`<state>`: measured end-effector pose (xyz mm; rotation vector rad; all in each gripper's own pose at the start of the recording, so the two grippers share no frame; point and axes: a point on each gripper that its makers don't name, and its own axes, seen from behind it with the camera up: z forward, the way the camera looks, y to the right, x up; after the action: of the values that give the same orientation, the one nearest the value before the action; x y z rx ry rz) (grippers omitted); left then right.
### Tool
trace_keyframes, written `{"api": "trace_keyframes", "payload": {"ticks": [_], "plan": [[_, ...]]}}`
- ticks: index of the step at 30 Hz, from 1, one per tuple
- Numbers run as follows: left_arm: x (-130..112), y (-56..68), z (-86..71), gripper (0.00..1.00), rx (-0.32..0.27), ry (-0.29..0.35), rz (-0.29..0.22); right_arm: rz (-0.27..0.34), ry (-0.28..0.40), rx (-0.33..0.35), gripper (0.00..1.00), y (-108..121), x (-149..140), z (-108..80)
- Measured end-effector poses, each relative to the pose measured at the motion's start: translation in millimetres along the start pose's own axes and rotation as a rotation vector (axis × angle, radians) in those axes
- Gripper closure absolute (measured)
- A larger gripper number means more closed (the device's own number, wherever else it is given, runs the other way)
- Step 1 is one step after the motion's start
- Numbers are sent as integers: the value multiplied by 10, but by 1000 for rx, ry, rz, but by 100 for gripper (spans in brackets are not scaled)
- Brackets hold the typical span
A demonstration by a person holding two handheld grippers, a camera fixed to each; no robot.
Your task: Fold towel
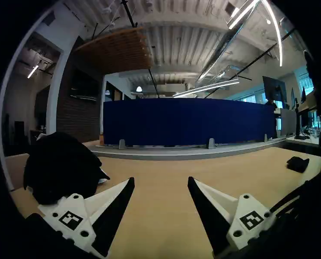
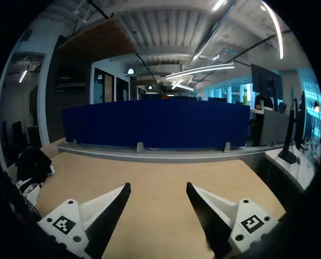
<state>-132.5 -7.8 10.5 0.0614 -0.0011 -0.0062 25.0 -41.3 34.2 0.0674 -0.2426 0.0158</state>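
Left gripper (image 1: 160, 178): wide open, the two fingers well apart, nothing between them, nothing touched; held low over the bare table.
Right gripper (image 2: 158, 184): likewise spread wide, gap empty, no hold on anything; low over the same wood.
Fingers (image 1: 117, 200): white shells with black inner faces, a square black-and-white marker on each base.
Table (image 1: 160, 166): pale wood, running from the near edge to a grey ledge at the far side.
Towel: cannot tell which thing it is.
Black heap (image 1: 61, 166): soft, crumpled, on the table near and left in the left gripper view, just beside the left finger and partly behind it; whether touching, cannot tell.
Dark shape (image 2: 33, 164): at the far left of the table in the right gripper view, something white beneath it; too small to make out.
Small black lump (image 1: 297, 164): on the table to the right in the left gripper view, well apart from both fingers.
Blue partition (image 1: 186, 121): upright along the far edge of the table, on grey feet.
Monitor (image 1: 273, 88): beyond the partition, far right.
Ceiling lights (image 1: 205, 87): long bright strips overhead.
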Motion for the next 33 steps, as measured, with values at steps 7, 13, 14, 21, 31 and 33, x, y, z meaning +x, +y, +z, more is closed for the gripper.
{"api": "trace_keyframes", "payload": {"ticks": [7,13,14,21,31,33], "plan": [[-3,-17,-5,9,1,-1,1,-2,-9,0,0,-2,-47,11],[-3,-33,-12,9,6,-2,-1,-3,-3,1,0,4,-30,13],[-1,-33,-11,9,6,-3,0,-3,1,1,0,10,-20,12],[-7,-29,-13,8,6,-3,-1,4,27,5,0,87,56,-56],[-9,-29,-10,4,6,-3,0,-12,42,23,0,339,118,-259],[-5,-31,-7,5,6,-4,1,-12,51,31,0,378,127,-275]]}}
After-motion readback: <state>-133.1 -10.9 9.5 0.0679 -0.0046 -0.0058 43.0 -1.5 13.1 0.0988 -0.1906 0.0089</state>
